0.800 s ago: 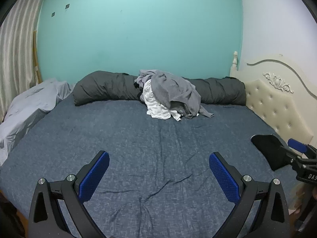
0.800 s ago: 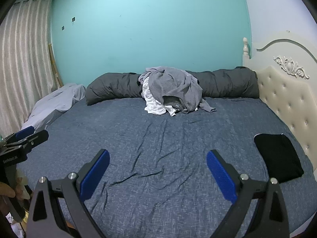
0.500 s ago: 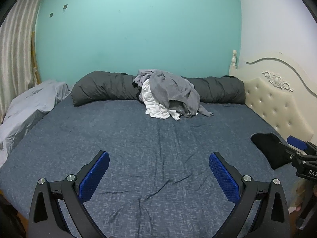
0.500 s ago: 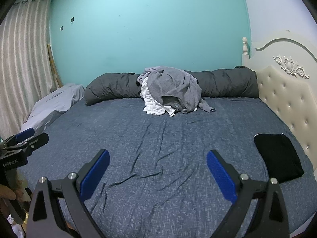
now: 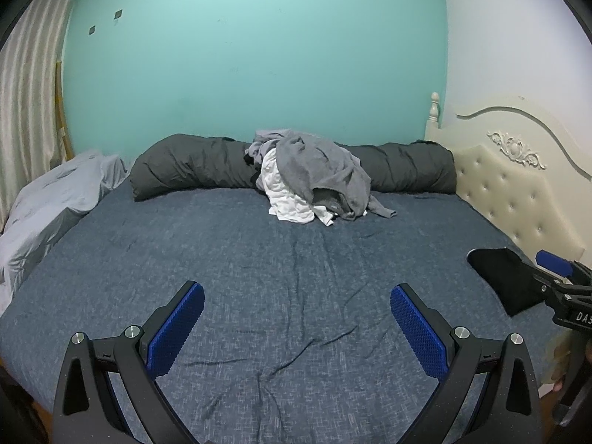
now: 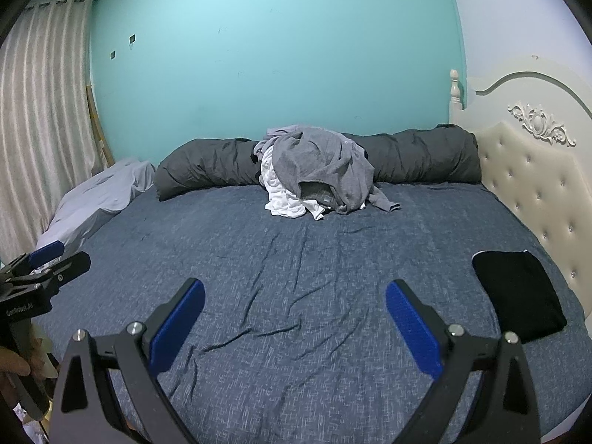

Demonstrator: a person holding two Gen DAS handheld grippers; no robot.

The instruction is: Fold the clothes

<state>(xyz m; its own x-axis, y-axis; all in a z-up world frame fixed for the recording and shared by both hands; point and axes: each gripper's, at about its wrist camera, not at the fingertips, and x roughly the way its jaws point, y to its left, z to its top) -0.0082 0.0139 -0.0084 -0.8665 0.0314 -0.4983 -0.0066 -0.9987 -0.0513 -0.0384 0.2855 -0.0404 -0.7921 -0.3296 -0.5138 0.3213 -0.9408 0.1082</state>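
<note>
**Both grippers wide, clothes heaped at the far side of the bed**

The left gripper (image 5: 297, 314) is spread wide with nothing between its blue pads, held low over the near part of the bed (image 5: 259, 259). The right gripper (image 6: 295, 310) is spread just as wide and also holds nothing. Between them and the clothes lies only bare, creased blue sheet.

The pile of clothes (image 5: 314, 181), a grey garment draped over a white one, sits well away at the far side, leaning against the dark rolled duvet (image 5: 192, 164). A black folded garment (image 6: 518, 292) lies flat near the headboard (image 6: 536, 170), apart from the pile.

One piece looks folded and the heap does not, so folding seems partly along. To do the next garment well, take the top grey layer alone by an edge or shoulder, lift it clear of the white one, and spread it flat on the open sheet.
</note>
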